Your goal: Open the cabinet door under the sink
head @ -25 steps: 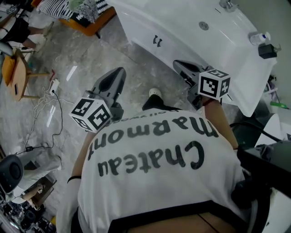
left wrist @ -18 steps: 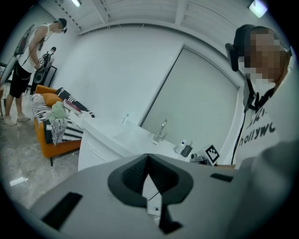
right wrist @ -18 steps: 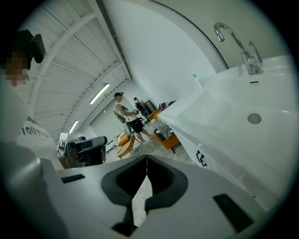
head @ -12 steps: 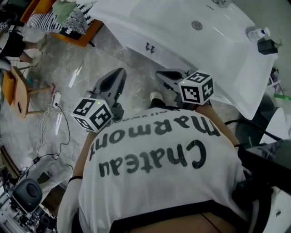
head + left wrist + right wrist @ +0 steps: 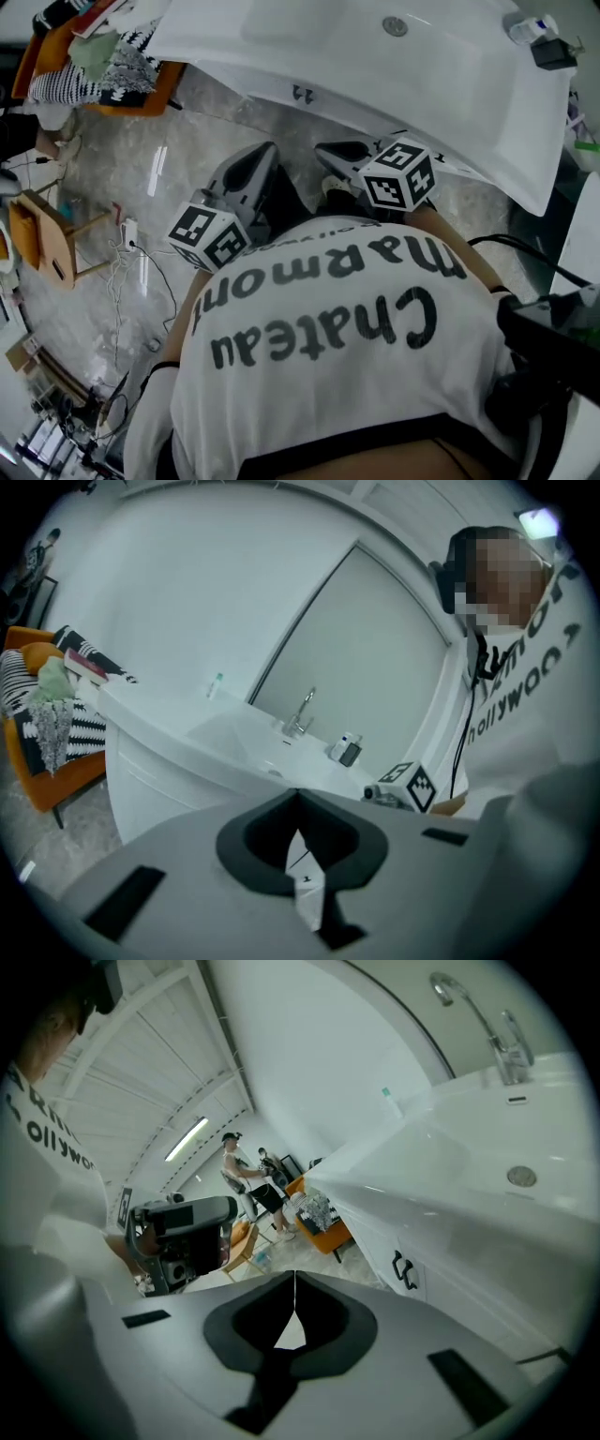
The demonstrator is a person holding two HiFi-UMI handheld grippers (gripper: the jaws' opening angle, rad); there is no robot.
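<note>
Door not open yet, nothing grabbed

Left gripper (image 5: 263, 152) and right gripper (image 5: 325, 151) are both clenched empty, near the closed white cabinet door (image 5: 277, 86) with dark handles (image 5: 302, 93), under the white sink (image 5: 431, 70).

An orange sofa (image 5: 141, 97) stands on the grey marble floor (image 5: 112, 159). On it lie a black-and-white striped cloth (image 5: 75, 82) and a green cloth (image 5: 94, 52). Near it stands a wooden chair (image 5: 42, 239). White cables (image 5: 117, 272) lie beside a power strip (image 5: 128, 232). A person (image 5: 246, 1180) stands far behind.
</note>
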